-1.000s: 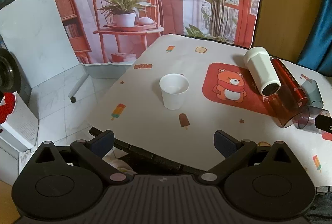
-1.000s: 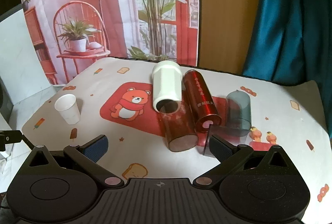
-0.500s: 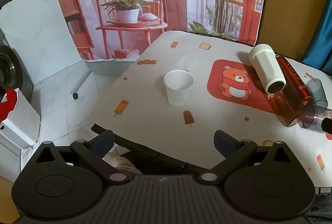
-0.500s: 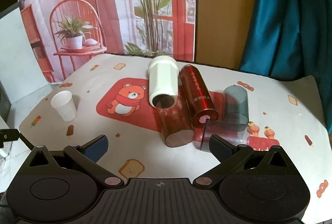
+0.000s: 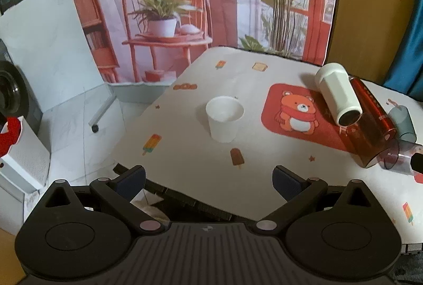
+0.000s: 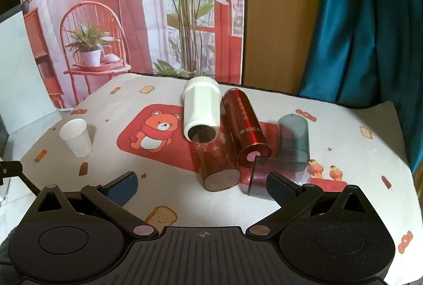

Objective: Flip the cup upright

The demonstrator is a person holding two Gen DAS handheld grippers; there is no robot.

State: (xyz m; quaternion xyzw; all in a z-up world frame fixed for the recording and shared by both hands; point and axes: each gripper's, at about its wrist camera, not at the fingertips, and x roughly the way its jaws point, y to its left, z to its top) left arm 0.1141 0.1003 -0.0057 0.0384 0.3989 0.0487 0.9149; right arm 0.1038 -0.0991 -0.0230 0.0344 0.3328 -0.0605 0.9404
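A white paper cup (image 5: 224, 118) stands upright on the table, also in the right wrist view (image 6: 76, 137). Several cups lie on their sides: a white cup (image 6: 202, 107) (image 5: 338, 96), a clear red cup (image 6: 216, 158) (image 5: 366, 142), a dark red metallic cup (image 6: 247, 126) (image 5: 372, 102) and a clear purple cup (image 6: 264, 174) (image 5: 396, 158). A grey cup (image 6: 293, 139) (image 5: 401, 121) stands mouth down. My left gripper (image 5: 208, 179) is open and empty, short of the paper cup. My right gripper (image 6: 202, 187) is open and empty, just before the clear red cup.
The table (image 6: 185, 200) has a white printed cloth with a red bear mat (image 6: 156, 134). Its left edge drops to a tiled floor (image 5: 74, 126) with a white box (image 5: 23, 160). A printed backdrop (image 6: 132, 7) and teal curtain (image 6: 370, 20) stand behind.
Both grippers drifted slightly; the cups appear a little farther and higher in the right view. Nothing on the table moved. Both grippers stay open.
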